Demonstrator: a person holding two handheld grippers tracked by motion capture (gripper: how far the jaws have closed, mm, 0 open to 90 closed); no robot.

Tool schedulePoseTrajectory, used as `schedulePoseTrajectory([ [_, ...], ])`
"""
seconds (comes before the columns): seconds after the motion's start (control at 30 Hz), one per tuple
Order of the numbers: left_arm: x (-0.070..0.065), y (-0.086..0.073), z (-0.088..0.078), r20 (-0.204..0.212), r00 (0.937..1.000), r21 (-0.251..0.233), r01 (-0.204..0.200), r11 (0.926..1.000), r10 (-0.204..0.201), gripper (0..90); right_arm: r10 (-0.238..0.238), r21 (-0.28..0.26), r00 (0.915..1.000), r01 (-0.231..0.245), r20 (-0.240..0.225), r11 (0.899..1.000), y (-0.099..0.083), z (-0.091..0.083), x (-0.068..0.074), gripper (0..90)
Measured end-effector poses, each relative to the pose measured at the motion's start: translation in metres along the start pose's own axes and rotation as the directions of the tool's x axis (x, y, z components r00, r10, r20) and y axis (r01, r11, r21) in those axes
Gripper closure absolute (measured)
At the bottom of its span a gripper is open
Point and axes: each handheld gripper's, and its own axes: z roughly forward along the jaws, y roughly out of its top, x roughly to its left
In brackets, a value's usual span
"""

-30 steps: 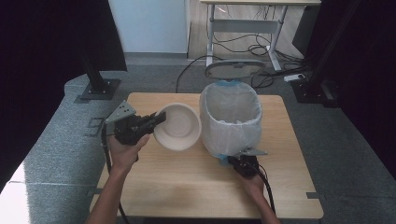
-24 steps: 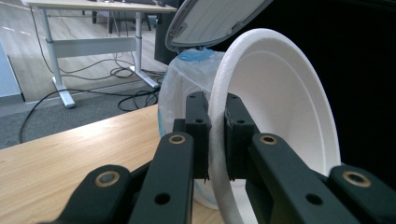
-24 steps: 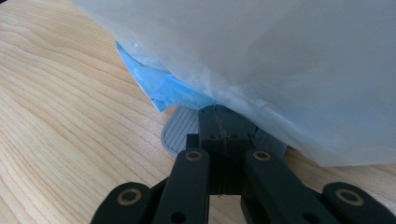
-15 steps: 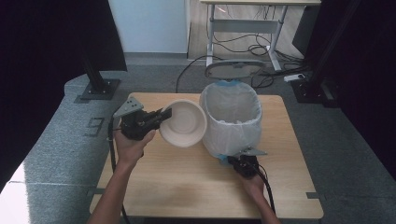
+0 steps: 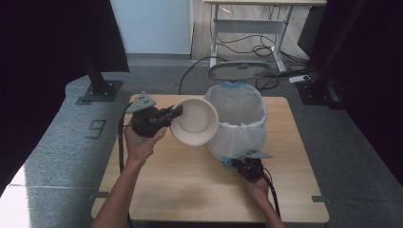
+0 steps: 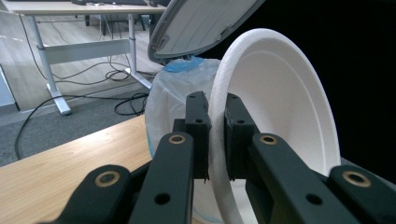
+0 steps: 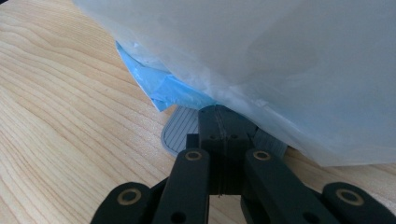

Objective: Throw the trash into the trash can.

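Note:
A white foam bowl (image 5: 195, 122) stands on edge in the air, its hollow facing the camera in the high view. My left gripper (image 5: 175, 113) is shut on its rim (image 6: 219, 140), one jaw on each side. The bowl (image 6: 280, 107) hangs just left of a bin lined with a white bag (image 5: 236, 118), whose grey lid (image 5: 239, 70) is raised behind it. My right gripper (image 5: 243, 162) is low at the bin's near foot. Its jaws are shut together, with the tips (image 7: 218, 116) resting on the ribbed grey pedal (image 7: 180, 130) under the bag.
The bin stands on a wooden table (image 5: 190, 190) with bare wood in front and to the left. A blue inner bag (image 7: 173, 88) pokes out under the white one. A desk frame and cables (image 5: 247, 33) lie on the floor beyond.
My left gripper has carried the bowl to the right and slightly up, closer to the bin's mouth. The right gripper has stayed on the pedal.

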Motion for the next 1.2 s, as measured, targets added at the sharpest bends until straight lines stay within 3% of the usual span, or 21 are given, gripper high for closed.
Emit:
schedulePoseTrajectory([
  [0.67,-0.008,0.010,0.032,0.017,0.9997,0.028,-0.017,0.9994,0.017,82.9,-0.002,-0.001,1.0000,0.002,-0.005,1.000,0.000,0.000,-0.001,89.4],
  [1.2,-0.010,0.020,0.046,0.003,0.9996,0.020,-0.029,0.9994,0.029,82.9,-0.007,-0.005,1.0000,0.007,-0.001,1.000,0.000,0.000,0.000,89.4],
])
